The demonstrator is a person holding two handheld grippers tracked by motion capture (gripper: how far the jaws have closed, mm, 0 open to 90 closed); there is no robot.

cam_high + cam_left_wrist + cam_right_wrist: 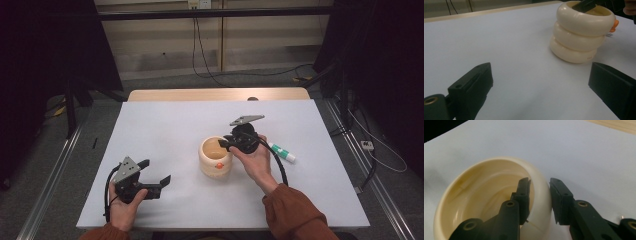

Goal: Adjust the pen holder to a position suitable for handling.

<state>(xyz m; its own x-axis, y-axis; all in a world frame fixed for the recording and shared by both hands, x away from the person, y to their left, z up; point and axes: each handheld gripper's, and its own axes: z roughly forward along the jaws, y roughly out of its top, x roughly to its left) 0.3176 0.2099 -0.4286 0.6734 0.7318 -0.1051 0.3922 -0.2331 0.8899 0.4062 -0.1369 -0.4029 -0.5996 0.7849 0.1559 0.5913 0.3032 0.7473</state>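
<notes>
A cream ribbed cup (216,156) stands upright in the middle of the white table (165,125), with a small orange piece (219,165) on its near side. My right gripper (224,145) reaches over it from the right and straddles its rim. In the right gripper view one jaw is inside the cup (486,195) and the other outside, with a thin gap at the outer pad; the right gripper (539,182) is open around the wall. My left gripper (157,171) rests near the front left, open and holding nothing. The left gripper (541,67) points towards the cup (581,32).
A white and green tube (282,152) lies on the table just right of my right hand. A wooden edge (215,94) runs along the table's far side. Dark stands and cables surround the table on the floor.
</notes>
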